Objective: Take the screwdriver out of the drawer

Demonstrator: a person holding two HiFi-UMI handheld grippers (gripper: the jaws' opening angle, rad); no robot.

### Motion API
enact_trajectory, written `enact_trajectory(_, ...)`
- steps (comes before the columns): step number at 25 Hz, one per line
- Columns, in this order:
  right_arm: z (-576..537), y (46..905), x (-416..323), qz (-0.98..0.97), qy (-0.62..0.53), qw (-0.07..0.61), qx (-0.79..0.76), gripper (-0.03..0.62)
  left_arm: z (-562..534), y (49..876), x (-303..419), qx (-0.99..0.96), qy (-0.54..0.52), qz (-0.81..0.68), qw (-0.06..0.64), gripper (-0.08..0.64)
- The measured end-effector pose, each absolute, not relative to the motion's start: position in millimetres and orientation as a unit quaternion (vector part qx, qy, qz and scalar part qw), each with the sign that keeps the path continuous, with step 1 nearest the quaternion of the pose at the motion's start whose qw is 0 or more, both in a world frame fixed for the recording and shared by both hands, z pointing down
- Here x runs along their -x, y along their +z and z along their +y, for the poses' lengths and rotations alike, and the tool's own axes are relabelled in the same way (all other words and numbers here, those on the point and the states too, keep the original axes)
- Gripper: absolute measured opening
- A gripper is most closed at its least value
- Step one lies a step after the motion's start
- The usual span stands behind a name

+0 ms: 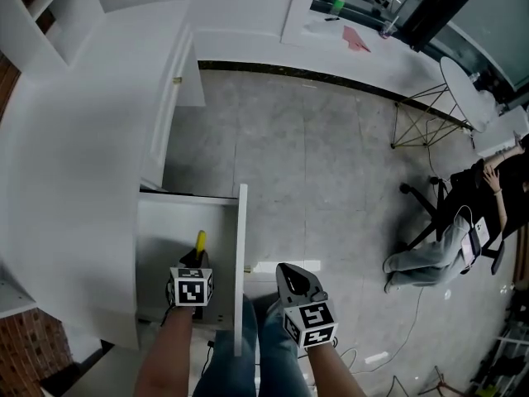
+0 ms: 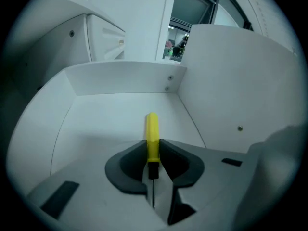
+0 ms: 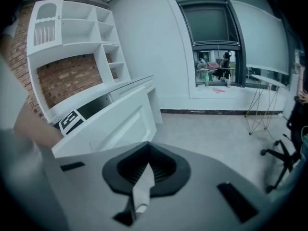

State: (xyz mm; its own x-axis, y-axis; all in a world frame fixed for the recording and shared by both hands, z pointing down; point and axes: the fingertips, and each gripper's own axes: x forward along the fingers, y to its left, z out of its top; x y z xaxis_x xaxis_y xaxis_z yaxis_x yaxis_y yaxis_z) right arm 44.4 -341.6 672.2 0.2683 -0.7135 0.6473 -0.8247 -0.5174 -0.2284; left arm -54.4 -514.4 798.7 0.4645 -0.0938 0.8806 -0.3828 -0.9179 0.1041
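View from above of a white wooden drawer (image 1: 161, 230) pulled open from a white cabinet (image 1: 74, 139) above a grey tiled floor (image 1: 289, 155). The left gripper (image 1: 197, 261), a dark grey two-jaw tool with a square-marker cube, reaches down into the drawer. Its jaws are clamped on the handle of a slim screwdriver with a yellow plastic handle and thin metal shaft (image 1: 200, 241).

In the left gripper view the screwdriver (image 2: 152, 131) sits over the middle of the drawer's floor (image 2: 115, 112). The yellow end points toward the far wall, clear of it, and the shaft runs back between the pads of the left gripper (image 2: 153, 154).

The right gripper (image 1: 287, 273) is outside the drawer, just beyond its front panel, over the floor. In its own view the right gripper (image 3: 144, 174) has its jaws together with nothing between them, and the drawer's front panel (image 3: 120, 124) stands to the left.
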Motion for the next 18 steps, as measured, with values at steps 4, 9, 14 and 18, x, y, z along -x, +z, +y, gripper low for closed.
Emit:
enact_trajectory(4,-340.7,666.6,-47.7,-0.489,0.354,0.076,-0.794,0.011,-514.0,794.6,55.1,-0.844,0.493,-0.144,0.152,0.086)
enact_trajectory(9,-338.4,645.0,-56.6,-0.505,0.342,0.081,-0.788,0.011,-509.1,761.5,39.7,-0.863,0.46,-0.146,0.149,0.086)
enact_trajectory(14,-346.8,612.8,-60.2,-0.527,0.309,0.084,-0.787,0.009,-513.8,712.0,33.5,-0.885,0.415,-0.157,0.141,0.086)
enact_trajectory(18,-349.8,571.3,-68.1,-0.541,0.272,0.091,-0.79,0.009,-513.6,661.1,31.2,-0.903,0.373,-0.168,0.131,0.086)
